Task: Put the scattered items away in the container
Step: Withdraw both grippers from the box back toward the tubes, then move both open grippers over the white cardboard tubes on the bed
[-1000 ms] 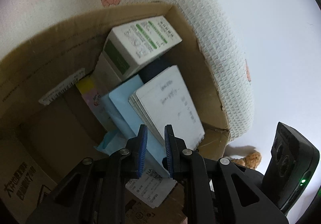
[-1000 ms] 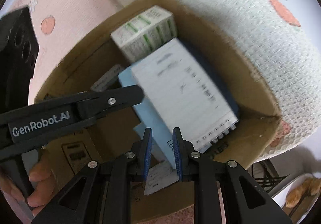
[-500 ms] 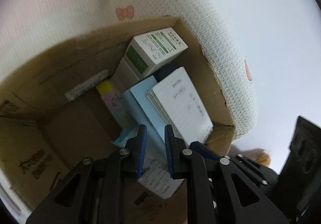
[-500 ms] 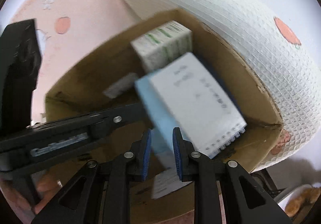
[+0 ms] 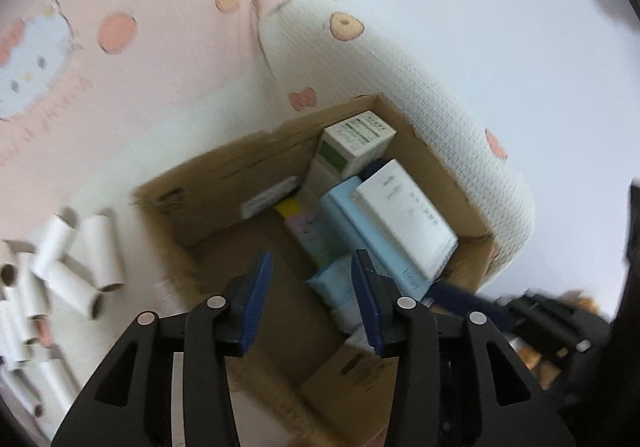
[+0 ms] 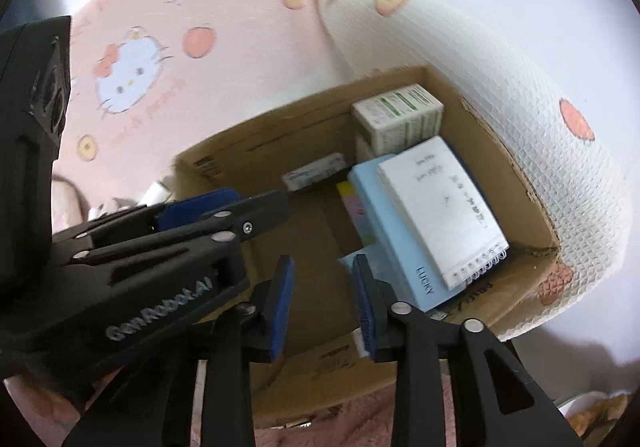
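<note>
Left claw (image 5: 310, 299) first, seen from its own wrist camera: the blue pads are spreading apart right now, jaws opening, and nothing sits between them. It hangs above the cardboard box (image 5: 224, 175), tilted down into it. Inside the box, packed toward the far right corner, a white and green carton (image 5: 356, 141) leans at the back, a white notepad (image 5: 404, 215) lies on top of a light blue book (image 5: 360, 231), and a pastel yellow and pink booklet (image 5: 304, 223) stands on edge beside them. A white label strip (image 5: 270, 197) is stuck to the far inner wall. The box rests on a bed with a pink cartoon-cat sheet (image 5: 120, 87), pressed against a cream waffle-textured pillow (image 5: 420, 95). Out on the sheet to the left, a heap of white cardboard tubes (image 5: 72, 263), well apart from the box. The picture is somewhat blurred.

Over to the right wrist camera: the right claw (image 6: 322, 307) is opening too, pads parted, empty gap, poised over the near side of the cardboard box (image 6: 256, 151). The left claw (image 6: 208, 215) crosses in from the left, over the box's left rim. Same contents: carton (image 6: 396, 117) at the back, notepad (image 6: 436, 203) with its spiral binding toward the near wall, on the blue book (image 6: 384, 223). The pillow (image 6: 500, 87) hugs the right wall.
</note>
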`<state>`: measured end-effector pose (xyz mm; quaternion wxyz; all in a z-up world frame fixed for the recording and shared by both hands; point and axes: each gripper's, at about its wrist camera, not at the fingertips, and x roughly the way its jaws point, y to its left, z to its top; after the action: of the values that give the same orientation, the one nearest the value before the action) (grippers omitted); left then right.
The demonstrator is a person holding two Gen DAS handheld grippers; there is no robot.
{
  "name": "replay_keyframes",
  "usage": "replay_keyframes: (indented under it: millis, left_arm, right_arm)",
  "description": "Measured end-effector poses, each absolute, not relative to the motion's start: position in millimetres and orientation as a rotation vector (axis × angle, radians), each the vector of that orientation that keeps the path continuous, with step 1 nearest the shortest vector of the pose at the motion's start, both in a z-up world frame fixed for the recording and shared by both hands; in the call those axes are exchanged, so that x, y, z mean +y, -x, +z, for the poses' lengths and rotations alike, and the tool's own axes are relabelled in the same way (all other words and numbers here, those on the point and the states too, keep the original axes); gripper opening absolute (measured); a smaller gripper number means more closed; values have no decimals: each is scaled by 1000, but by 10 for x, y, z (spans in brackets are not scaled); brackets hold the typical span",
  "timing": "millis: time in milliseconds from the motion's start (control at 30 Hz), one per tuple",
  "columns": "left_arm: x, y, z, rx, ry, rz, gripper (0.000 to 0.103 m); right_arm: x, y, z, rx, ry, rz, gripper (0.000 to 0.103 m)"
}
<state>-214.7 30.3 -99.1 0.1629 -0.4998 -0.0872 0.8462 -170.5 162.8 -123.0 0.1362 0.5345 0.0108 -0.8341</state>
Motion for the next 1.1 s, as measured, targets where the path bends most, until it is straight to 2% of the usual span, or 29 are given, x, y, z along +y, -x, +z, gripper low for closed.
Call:
replay_keyframes:
  millis: [167, 333, 667, 933, 1100]
  left_arm:
    - [9, 1742, -912, -324, 1389, 2494, 49]
    - [-344, 1346, -823, -283, 1348, 2622, 50]
    - [-1130, 440, -1123, -123, 1431, 2801, 51]
    - [-1602, -106, -1373, -239, 1542, 2857, 51]
    - [-1781, -353, -1532, -180, 1683, 2877, 51]
  right_arm:
    - [1366, 1443, -1164, 136, -1463, -2404, 44]
    - [1177, 1058, -1072, 164, -1358, -2362, 51]
    - [577, 450, -1109, 388, -1149, -2266, 56]
    - [102, 144, -1306, 426, -1127, -2127, 60]
    - [-179, -42, -1527, 549, -1146, -2072, 63]
